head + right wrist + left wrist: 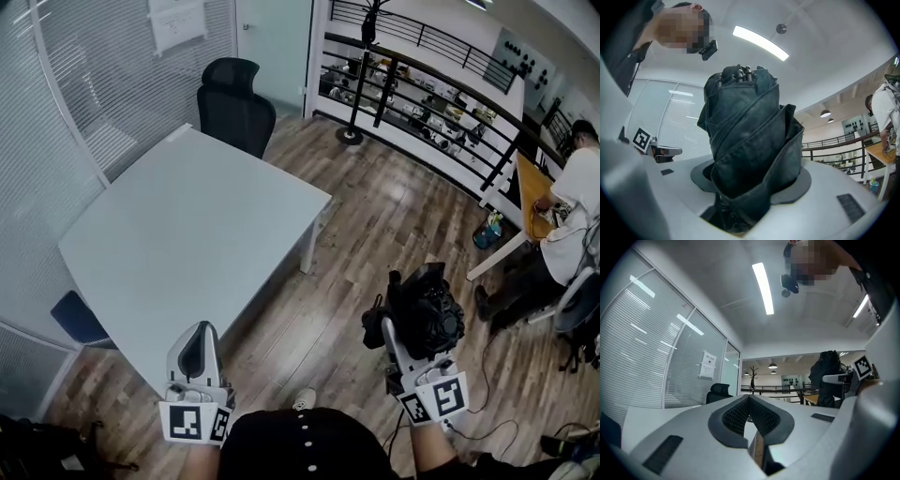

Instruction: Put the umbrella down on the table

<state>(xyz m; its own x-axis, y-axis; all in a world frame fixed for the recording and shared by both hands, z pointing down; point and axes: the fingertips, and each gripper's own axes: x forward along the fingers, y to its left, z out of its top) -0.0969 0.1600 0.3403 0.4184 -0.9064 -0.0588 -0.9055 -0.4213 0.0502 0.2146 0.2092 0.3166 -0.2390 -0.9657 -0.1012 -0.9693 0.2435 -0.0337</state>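
1. Two hand-held grippers are out. The left hand-held gripper (198, 342) hangs at the near edge of the pale worktop (187, 225), its jaws brought together at the tips with nothing between them.
2. The worktop carries nothing, and a black office chair (234, 98) stands at its far side.
3. Further right, over the wooden floor (366, 225), the right hand-held gripper (405, 345) is clamped on the folded black umbrella (427, 314). The umbrella is well apart from the worktop and not yet set down.
4. As I judge it, the umbrella is a light, compact folding one, with a stiff core under soft, loose cloth (the folds may bunch or slide under the pads). A hold across the bundled middle, as here, looks sound. Laid on its side, it should not tip.
5. The head view alone places the umbrella against the worktop. The left gripper view alone shows the closed, empty jaws close up. The right gripper view alone shows cloth bulging from between the jaws and the rib tips (743, 71) at the free end.
6. At the far right a seated person (572, 216) works at another desk, seen best from the head view.
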